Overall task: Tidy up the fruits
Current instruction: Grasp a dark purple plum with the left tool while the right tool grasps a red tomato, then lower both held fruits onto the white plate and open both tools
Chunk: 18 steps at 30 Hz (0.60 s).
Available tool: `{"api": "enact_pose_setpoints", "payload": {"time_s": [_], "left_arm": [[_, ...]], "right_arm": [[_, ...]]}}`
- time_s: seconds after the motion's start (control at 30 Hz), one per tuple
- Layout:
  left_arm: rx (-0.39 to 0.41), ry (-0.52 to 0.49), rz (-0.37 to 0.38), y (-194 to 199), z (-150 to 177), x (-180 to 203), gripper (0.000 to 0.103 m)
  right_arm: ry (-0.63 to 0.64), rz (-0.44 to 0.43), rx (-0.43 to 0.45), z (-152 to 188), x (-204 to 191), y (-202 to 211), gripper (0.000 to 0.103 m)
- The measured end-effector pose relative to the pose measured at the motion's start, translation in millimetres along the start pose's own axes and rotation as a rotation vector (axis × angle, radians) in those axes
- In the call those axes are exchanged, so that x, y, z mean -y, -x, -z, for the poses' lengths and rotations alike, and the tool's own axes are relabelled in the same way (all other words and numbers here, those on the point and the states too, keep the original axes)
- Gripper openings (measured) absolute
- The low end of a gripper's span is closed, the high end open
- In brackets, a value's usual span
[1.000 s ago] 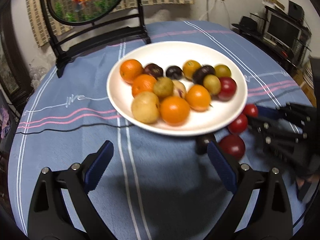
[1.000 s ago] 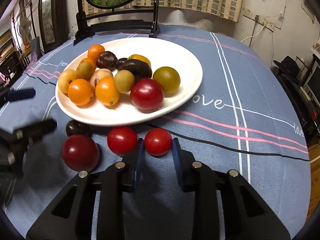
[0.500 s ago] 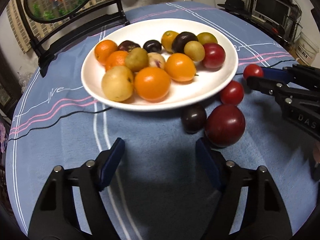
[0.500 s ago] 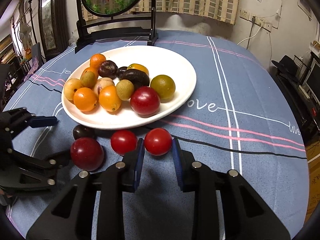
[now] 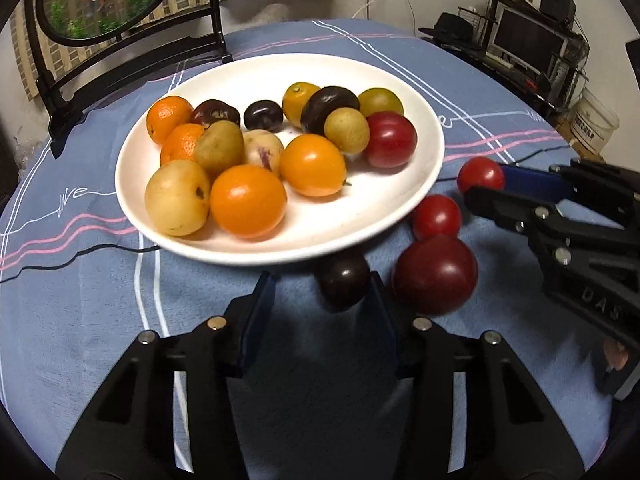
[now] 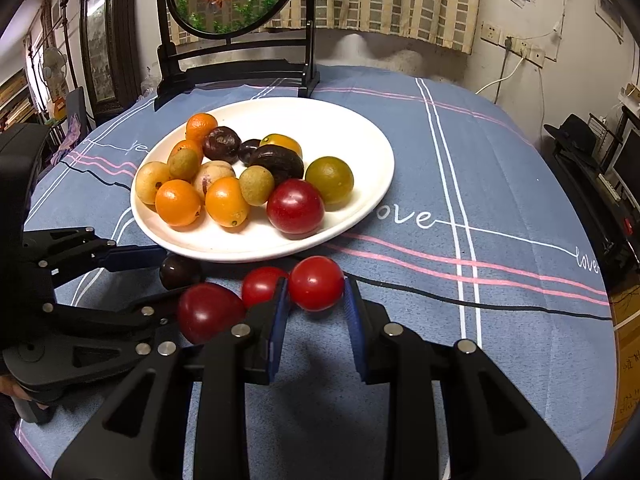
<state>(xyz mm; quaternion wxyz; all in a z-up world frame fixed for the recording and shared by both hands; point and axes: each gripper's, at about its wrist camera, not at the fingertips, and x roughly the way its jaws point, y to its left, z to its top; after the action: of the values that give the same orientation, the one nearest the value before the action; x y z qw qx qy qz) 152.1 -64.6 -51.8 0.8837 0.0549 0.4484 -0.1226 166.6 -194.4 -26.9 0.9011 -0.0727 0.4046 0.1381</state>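
A white plate (image 5: 400,208) (image 6: 360,144) with several oranges, plums and other fruits sits on the blue tablecloth. In front of it lie a small dark plum (image 5: 343,282) (image 6: 180,271), a big dark red plum (image 5: 435,274) (image 6: 208,312) and a red tomato (image 5: 437,216) (image 6: 262,286). My left gripper (image 5: 322,296) is open around the small dark plum, its right finger close to it. My right gripper (image 6: 316,300) is shut on a second red tomato (image 6: 316,283) (image 5: 480,174) at table level.
A round fish painting on a black stand (image 5: 132,52) (image 6: 236,68) stands behind the plate. A black shelf with a monitor (image 5: 524,44) and a white bucket (image 5: 594,124) are off the table's right side.
My left gripper has moved forward and right, and its jaws have narrowed around the small dark plum. The right gripper has stayed shut on its tomato.
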Motion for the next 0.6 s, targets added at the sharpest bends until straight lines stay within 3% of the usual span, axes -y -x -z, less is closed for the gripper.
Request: {"api": "enact_pose_setpoints", "payload": {"time_s": [0.1, 0.33, 0.5, 0.6], "left_arm": [[0.008, -0.027, 0.018, 1, 1, 6, 0.028], [-0.003, -0.031, 0.052, 19, 3, 7, 0.027], [0.086, 0.013, 0.051, 52, -13, -4, 0.027], [0.100, 0.081, 0.022, 55, -29, -14, 0.027]], "right_arm": [[0.001, -0.002, 0.001, 0, 0, 0, 0.029], [-0.014, -0.005, 0.022, -1, 2, 6, 0.029], [-0.050, -0.018, 0.092, -5, 7, 17, 0.029], [-0.058, -0.036, 0.149, -7, 4, 23, 0.029]]}}
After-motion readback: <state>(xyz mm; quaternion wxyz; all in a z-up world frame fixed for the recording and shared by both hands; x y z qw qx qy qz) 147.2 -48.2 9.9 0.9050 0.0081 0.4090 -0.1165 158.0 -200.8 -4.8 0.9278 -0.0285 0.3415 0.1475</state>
